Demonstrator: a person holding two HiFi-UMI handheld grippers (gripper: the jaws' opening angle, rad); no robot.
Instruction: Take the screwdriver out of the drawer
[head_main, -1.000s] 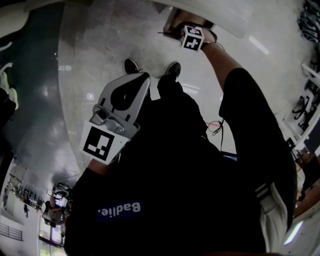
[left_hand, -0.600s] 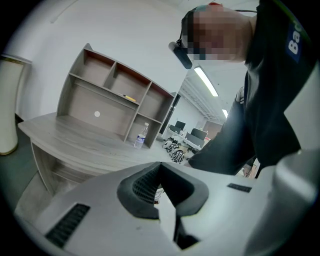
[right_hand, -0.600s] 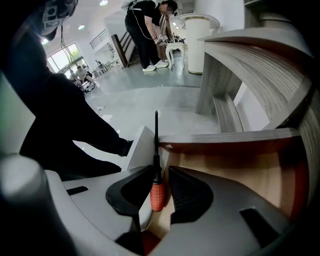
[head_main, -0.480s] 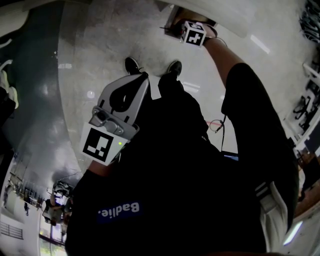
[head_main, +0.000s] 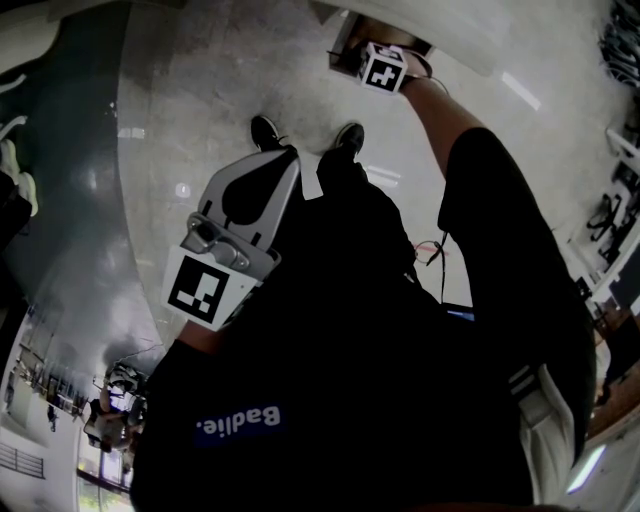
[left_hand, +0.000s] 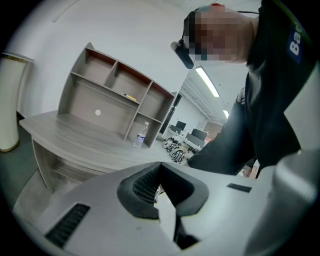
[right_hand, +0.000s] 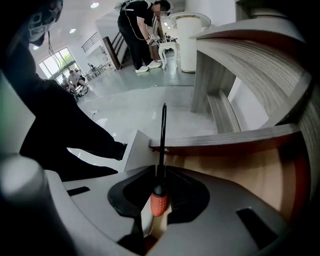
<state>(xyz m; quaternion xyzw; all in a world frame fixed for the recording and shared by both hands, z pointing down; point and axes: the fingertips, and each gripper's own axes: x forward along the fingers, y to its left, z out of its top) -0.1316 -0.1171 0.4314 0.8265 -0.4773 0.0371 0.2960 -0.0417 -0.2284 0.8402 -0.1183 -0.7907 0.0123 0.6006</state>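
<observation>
**A:** Looking at the right claw (right_hand: 159, 171) cam, where's the screwdriver (right_hand: 162, 145) sitting, and which way does it point?

**B:** It's right between the jaws, over the open drawer (right_hand: 225, 140). The jaws have just been closing and they're pinched on it where the black shaft meets the orange handle. The long axis runs straight out along the claw's own line. The handle end is back toward the camera, and the tip sticks out past the drawer's front rim, out over the floor (right_hand: 150, 115).

**A:** And the left claw (left_hand: 160, 167)?

**B:** Its jaws are together with nothing in them. It's held up by the person's chest, well away from the drawer.
</observation>
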